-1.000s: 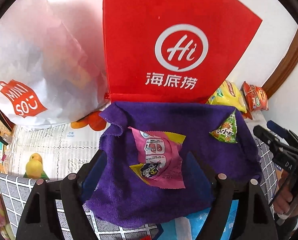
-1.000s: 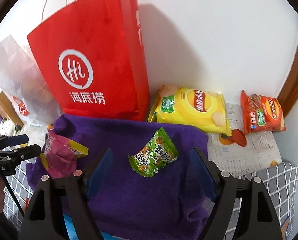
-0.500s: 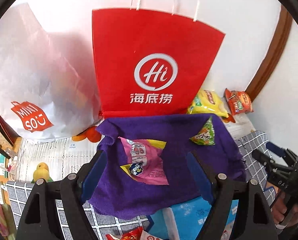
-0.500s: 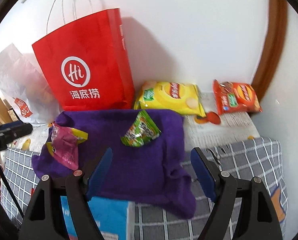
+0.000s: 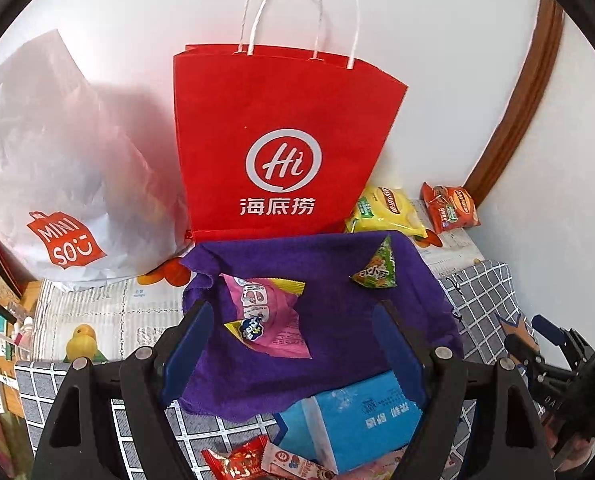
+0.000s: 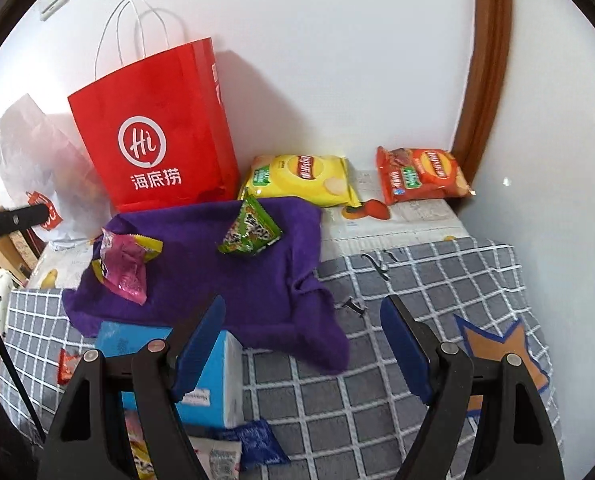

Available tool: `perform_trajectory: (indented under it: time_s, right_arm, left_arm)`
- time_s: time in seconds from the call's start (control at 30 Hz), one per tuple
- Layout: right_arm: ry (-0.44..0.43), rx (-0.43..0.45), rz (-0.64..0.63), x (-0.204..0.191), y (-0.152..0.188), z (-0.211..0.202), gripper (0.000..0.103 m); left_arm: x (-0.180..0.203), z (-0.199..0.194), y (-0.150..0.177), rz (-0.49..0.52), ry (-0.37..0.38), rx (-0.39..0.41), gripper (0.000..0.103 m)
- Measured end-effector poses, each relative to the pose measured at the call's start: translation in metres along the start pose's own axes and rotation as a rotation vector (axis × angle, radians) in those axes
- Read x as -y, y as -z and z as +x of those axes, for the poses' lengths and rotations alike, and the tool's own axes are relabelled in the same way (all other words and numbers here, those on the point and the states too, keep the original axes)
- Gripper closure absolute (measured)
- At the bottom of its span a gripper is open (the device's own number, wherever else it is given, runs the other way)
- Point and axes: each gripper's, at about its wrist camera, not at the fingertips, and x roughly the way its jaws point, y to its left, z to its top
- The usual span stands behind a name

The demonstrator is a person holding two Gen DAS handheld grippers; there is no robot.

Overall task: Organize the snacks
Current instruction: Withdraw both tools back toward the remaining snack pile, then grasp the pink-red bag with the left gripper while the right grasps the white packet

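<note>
Both grippers, seen from their own wrist cameras, above a surface covered with a grey checked cloth (image 6: 397, 280). The landmark is the purple towel (image 5: 337, 320), spread flat in front of a red paper bag (image 5: 281, 152) that stands upright against the white wall.

On the towel lie two snacks, well apart: a pink snack packet (image 5: 269, 320) on its left part and a green snack packet (image 5: 377, 268) near its far right corner. Behind the towel's right corner, against the wall, lies a yellow chip bag (image 6: 301, 180); farther right of it, apart, an orange chip bag (image 6: 421, 176). Left of the towel a white plastic bag (image 5: 57, 168) slumps beside the red bag. At the towel's near edge a blue tissue pack (image 5: 353, 420) sits partly under the cloth, with several small wrappers (image 5: 257, 464) nearer the camera.

The left gripper (image 5: 293, 344) hovers over the near half of the towel, its fingers (image 5: 189, 340) spread wide and holding nothing; the pink packet shows between them but untouched. The right gripper (image 6: 301, 344) hovers over the towel's near right corner and the checked cloth, its fingers (image 6: 403, 348) likewise wide and empty.
</note>
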Motion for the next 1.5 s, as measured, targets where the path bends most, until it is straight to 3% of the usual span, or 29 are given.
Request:
perform_trajectory:
  time_s: [0.17,0.33,0.53,0.77,1.3,1.5]
  right_arm:
    - [0.006,0.014,-0.025,-0.003,0.022,-0.012,0.023]
    - [-0.082,0.012,0.011,0.000,0.039,-0.020,0.023]
    - [-0.044,-0.011,0.054,0.007,0.050,-0.020,0.023]
    - [-0.071,-0.041,0.094,0.014,0.062,-0.018,0.023]
    - [-0.101,-0.051,0.057,-0.004,0.095,-0.024,0.023]
    - [-0.088,-0.056,0.042,-0.005,0.106,-0.025,0.023]
  left_arm:
    - [0.005,-0.010,0.000,0.015,0.009,0.012,0.022]
    - [0.008,-0.027,0.003,0.021,0.003,0.045,0.022]
    - [0.015,-0.040,0.016,0.054,-0.020,0.037,0.022]
    - [0.018,-0.065,0.029,0.045,-0.022,0.049,0.022]
    - [0.014,-0.080,0.091,0.043,-0.045,0.003,0.022]
    - [-0.009,-0.074,0.115,-0.021,-0.050,-0.030,0.022]
